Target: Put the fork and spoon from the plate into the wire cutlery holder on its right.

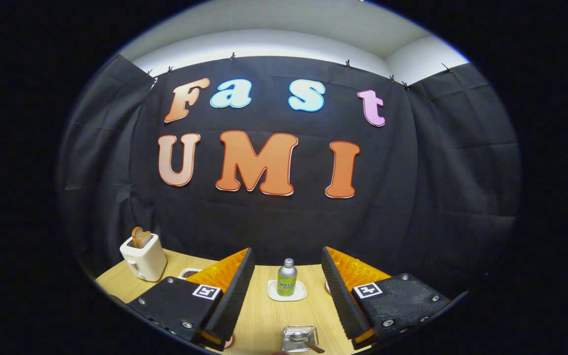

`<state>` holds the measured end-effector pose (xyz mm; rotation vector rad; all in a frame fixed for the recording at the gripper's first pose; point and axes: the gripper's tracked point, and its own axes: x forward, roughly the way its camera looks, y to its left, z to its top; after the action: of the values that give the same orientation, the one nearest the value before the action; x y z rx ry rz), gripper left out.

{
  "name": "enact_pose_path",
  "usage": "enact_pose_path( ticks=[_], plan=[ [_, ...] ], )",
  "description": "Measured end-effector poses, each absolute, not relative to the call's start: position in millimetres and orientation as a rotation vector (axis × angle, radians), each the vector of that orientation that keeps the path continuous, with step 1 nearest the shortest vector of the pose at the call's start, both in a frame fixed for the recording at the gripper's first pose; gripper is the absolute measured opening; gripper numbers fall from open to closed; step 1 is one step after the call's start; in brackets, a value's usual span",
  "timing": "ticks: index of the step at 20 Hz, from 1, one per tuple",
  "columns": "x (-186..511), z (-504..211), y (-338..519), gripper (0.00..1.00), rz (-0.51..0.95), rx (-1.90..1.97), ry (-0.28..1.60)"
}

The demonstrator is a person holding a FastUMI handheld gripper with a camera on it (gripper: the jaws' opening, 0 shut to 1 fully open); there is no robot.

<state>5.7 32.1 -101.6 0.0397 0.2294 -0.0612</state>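
My gripper [287, 254] is open and held above the wooden table [264, 315], with nothing between its fingers. Low down between the fingers, close beneath me, stands a square shiny metal holder [300, 338]. A utensil [309, 344] with a silvery head and a dark handle lies in it, leaning to the right. I cannot tell whether it is the fork or the spoon. A small pink sliver [229, 340] peeks out from under the left finger, too little of it to tell what it is.
A green-labelled metal bottle [287, 278] stands on a white coaster [287, 291] ahead, between the fingers. A cream toaster [143, 256] with toast in it sits at the far left, with a small dish [188, 272] beside it. The black cloth wall closes the back.
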Motion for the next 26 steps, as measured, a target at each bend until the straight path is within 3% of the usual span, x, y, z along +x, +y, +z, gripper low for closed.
enact_pose_path(
  ticks=[3,14,26],
  plan=[
    [2.5,-97.1,63.2,0.88,-0.024,0.041,0.188],
    [-17.8,-136.4,182.9,0.92,0.167,0.050,0.280],
    [-69.7,-299.3,247.2,0.94,0.294,0.031,0.809]
  ],
)
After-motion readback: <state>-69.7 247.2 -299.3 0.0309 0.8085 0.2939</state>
